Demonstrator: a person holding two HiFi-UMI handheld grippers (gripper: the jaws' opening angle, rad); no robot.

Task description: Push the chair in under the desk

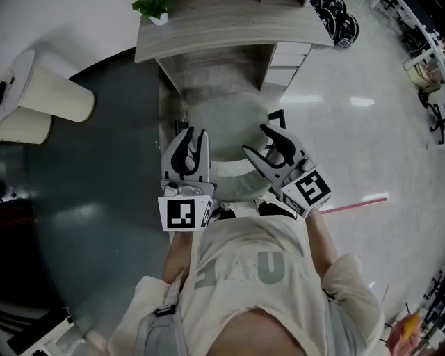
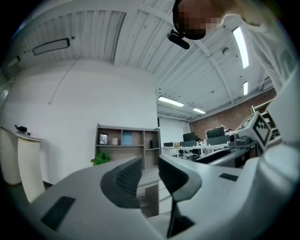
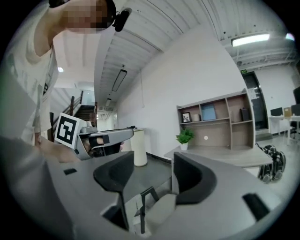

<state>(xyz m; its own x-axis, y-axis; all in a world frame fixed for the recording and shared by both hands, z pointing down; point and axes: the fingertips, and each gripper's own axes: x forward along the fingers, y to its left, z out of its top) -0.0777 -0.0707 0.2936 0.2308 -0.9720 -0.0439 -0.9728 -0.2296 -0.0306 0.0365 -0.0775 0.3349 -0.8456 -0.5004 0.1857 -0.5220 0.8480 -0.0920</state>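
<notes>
- Here, the chair [image 1: 229,118] stands directly ahead of the person, its grey seat reaching into the opening below the desk [image 1: 222,35]. Its curved back rim is nearest the person.
- The left gripper [image 1: 191,135] is held level over the left side of that rim. Its jaws stand only slightly apart with nothing between them, so it grips nothing.
- The right gripper [image 1: 268,142] sits at the rim's right side, angled a little downward. Its jaws are spread wide and also empty, and its own view shows a black armrest [image 3: 145,197] below the gap.
- One gripper at each side of the back probably lets the chair be pushed straight rather than swivelling. A push needs no grasp, which fits the released jaws.
- No view settles whether either gripper touches the chair.
- The seat looks partly under the desk, so the push seems unfinished or nearly done.
- A potted plant [image 1: 153,8] rests on the desk's far corner, well clear of the chair's path.
</notes>
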